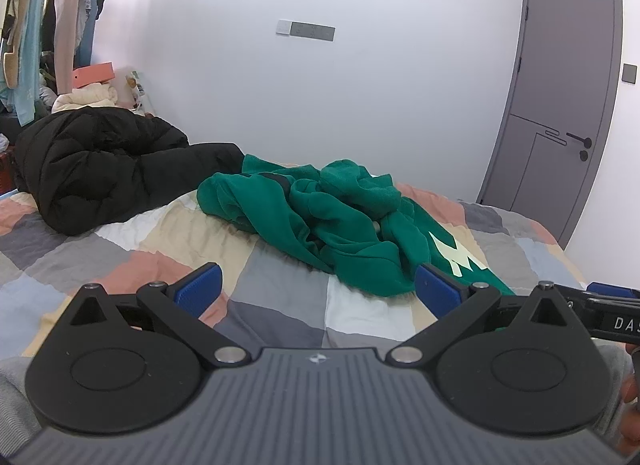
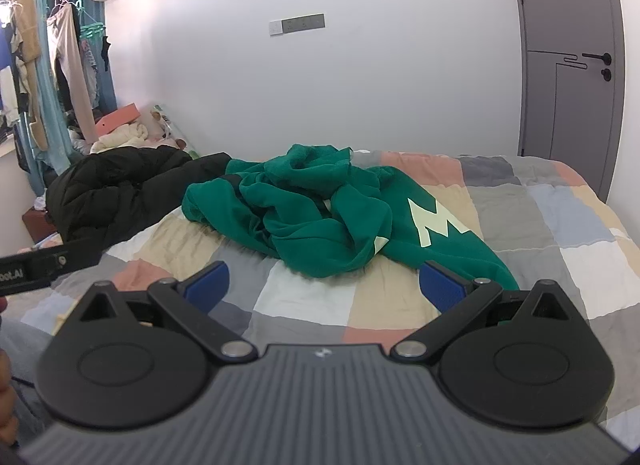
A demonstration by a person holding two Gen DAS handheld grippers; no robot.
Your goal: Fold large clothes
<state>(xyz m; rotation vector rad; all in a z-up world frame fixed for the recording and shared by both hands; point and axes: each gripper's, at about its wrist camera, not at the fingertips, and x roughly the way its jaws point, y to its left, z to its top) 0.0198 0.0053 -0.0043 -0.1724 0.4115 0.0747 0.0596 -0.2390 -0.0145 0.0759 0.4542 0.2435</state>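
A crumpled green sweatshirt (image 1: pixel 332 221) with a pale letter print lies bunched on the patchwork bedspread (image 1: pixel 160 249); it also shows in the right wrist view (image 2: pixel 320 213). My left gripper (image 1: pixel 318 291) is open and empty, held just short of the sweatshirt's near edge. My right gripper (image 2: pixel 324 285) is open and empty, also just short of the near hem on the bedspread (image 2: pixel 540 217). Its right blue pad (image 2: pixel 442 289) overlaps the green fabric in view. The right gripper's body shows at the right edge of the left wrist view (image 1: pixel 612 305).
A black puffer coat (image 1: pixel 104 165) lies heaped at the bed's far left, beside the sweatshirt. Hanging clothes (image 1: pixel 36 25) and a pink box (image 1: pixel 94 73) stand beyond it. A grey door (image 1: pixel 560 105) is in the white wall at the right.
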